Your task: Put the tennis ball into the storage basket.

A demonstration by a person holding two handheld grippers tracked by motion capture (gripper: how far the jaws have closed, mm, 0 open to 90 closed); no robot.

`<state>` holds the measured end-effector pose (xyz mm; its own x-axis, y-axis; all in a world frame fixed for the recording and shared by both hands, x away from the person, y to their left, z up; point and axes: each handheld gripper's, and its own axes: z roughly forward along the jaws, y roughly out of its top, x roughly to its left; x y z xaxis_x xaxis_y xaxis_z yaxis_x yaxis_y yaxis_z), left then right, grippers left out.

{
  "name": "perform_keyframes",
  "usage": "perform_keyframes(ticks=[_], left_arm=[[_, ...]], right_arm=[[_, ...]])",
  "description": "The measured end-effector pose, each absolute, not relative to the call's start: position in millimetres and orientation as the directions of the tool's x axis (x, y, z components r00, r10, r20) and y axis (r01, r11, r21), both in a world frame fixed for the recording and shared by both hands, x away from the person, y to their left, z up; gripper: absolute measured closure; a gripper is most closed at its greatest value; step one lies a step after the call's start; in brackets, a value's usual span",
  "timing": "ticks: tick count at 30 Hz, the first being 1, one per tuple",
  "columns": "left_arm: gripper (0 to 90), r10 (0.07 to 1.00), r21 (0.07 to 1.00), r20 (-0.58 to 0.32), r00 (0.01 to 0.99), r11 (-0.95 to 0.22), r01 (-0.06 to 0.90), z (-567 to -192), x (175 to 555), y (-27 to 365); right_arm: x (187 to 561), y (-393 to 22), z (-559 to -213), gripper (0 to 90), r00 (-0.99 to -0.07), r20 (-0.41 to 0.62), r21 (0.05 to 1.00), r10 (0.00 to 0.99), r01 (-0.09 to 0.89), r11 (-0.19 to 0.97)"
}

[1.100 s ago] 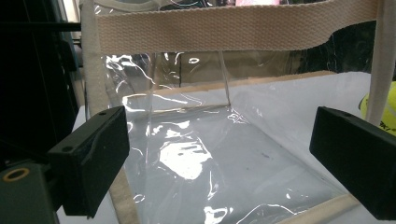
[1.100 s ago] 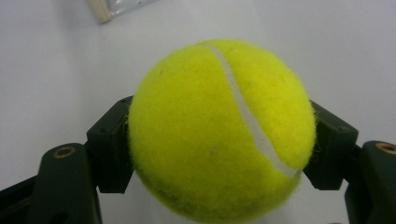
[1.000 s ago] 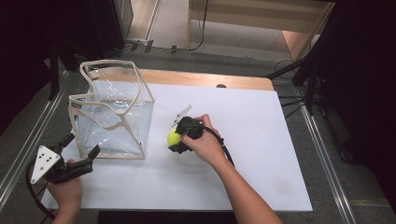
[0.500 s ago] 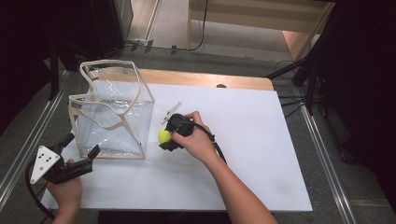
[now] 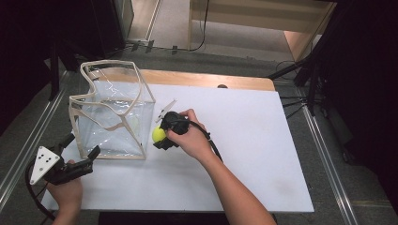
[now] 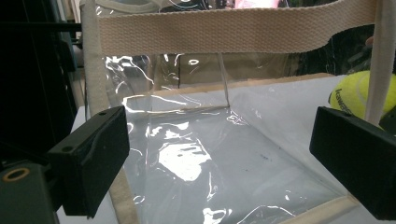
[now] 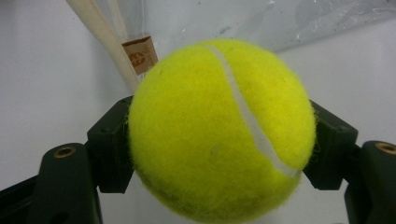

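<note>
A clear plastic bag (image 5: 112, 117) with beige canvas trim stands upright and open-topped on the white table (image 5: 253, 154), at its left. A yellow tennis ball (image 5: 158, 134) is clamped in my right gripper (image 5: 160, 136), just off the bag's right wall and slightly above the table. In the right gripper view the ball (image 7: 219, 130) sits between both black pads (image 7: 109, 149). My left gripper (image 5: 80, 146) rests at the bag's near left corner, jaws open with nothing between them. From the left gripper view the bag's strap (image 6: 233, 32) spans the top and the ball (image 6: 355, 93) shows at the right.
A wooden strip (image 5: 202, 79) borders the table's far edge. Metal rails (image 5: 28, 140) run along the left side, with another rail (image 5: 324, 159) on the right. Dark stands and cables (image 5: 300, 93) sit beyond the far right corner. A small brown label (image 7: 140, 55) hangs on the bag's trim.
My right gripper has carried the tennis ball leftward to the bag's right wall, rising a little. The left gripper has stayed where it was.
</note>
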<state>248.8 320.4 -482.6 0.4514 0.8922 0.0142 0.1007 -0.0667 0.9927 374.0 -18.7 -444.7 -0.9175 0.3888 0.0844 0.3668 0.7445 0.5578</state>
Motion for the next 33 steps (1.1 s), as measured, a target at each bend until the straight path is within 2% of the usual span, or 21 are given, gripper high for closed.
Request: perform_keyframes(ticks=[33], left_arm=[[5.4, 0.892, 0.993, 0.016, 0.452, -0.067, 0.096, -482.8, 249.1, 319.3]], right_arm=[[380.3, -15.1, -405.0, 23.6, -0.927, 0.063, 0.599, 0.37, 0.332, 0.729]])
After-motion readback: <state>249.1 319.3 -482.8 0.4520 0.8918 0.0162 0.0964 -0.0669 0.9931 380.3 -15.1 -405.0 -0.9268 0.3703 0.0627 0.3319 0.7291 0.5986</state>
